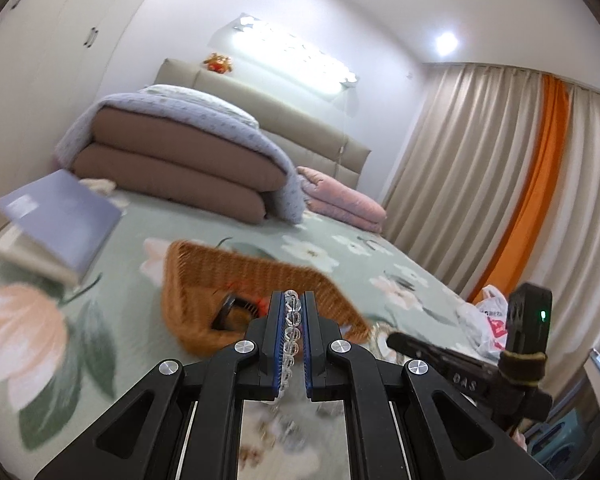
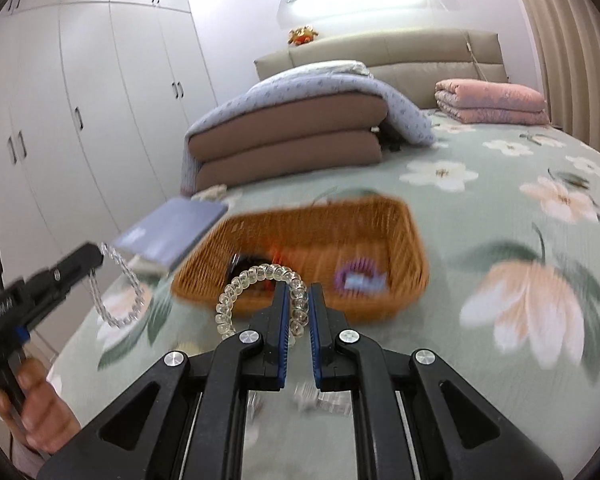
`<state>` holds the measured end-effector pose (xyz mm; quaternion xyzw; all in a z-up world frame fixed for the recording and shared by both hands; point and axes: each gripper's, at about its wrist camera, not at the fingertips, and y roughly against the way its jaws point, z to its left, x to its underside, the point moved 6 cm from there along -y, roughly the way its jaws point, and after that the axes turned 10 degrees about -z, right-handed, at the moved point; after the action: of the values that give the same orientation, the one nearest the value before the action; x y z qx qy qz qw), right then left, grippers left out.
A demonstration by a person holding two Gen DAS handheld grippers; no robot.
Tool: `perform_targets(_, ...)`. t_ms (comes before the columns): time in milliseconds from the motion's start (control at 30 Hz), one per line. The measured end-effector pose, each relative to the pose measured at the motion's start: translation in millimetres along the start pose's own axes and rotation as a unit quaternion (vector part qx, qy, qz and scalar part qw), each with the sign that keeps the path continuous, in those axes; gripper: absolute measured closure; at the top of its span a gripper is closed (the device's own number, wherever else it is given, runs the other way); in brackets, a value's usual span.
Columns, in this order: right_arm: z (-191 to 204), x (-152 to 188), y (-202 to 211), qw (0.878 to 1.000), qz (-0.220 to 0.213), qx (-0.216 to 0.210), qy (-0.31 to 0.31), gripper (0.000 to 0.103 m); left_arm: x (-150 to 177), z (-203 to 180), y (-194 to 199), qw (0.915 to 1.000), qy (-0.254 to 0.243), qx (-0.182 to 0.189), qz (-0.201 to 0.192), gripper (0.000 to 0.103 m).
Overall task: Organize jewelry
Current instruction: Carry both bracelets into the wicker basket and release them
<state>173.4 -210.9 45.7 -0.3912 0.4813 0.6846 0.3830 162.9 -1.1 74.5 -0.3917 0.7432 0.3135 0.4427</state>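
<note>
Both grippers up over the bed [image 2: 500, 184], pointing toward the wicker basket [image 2: 380, 220] sitting on the floral bedspread.

Left gripper [image 1: 293, 312] clamped on a clear round-bead bracelet [image 1: 291, 320], strand running lengthwise between the blue pads, along the finger axis. From the right wrist view, same bracelet [image 2: 120, 292] dangling as a loop below the fingertips, left of the basket, held by a bare hand [image 2: 40, 412] on the grip.

Right gripper [image 2: 298, 304] pinched on a second bracelet [image 2: 260, 276] of flatter clear beads, one end between the pads, the rest arching up and over to the left in front of the basket's near wall.

Inside the basket: a purple hair claw [image 2: 358, 278], something black [image 2: 236, 264] and something red, too blurry to name. Blue-grey book [image 2: 172, 228] just left of the basket.
</note>
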Motion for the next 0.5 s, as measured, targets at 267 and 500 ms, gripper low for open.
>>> perform_targets(267, -27.4, -36.4, -76.2, 1.000, 0.007, 0.028, -0.010, 0.092, -16.1, -1.0, -92.2, 0.9998, 0.011, 0.011, 0.016, 0.096)
perform_targets(500, -44.9, 4.2, -119.7, 0.998, 0.042, 0.040, -0.007, 0.092, 26.0, 11.3, -141.3, 0.9977, -0.015, -0.010, 0.066, 0.096)
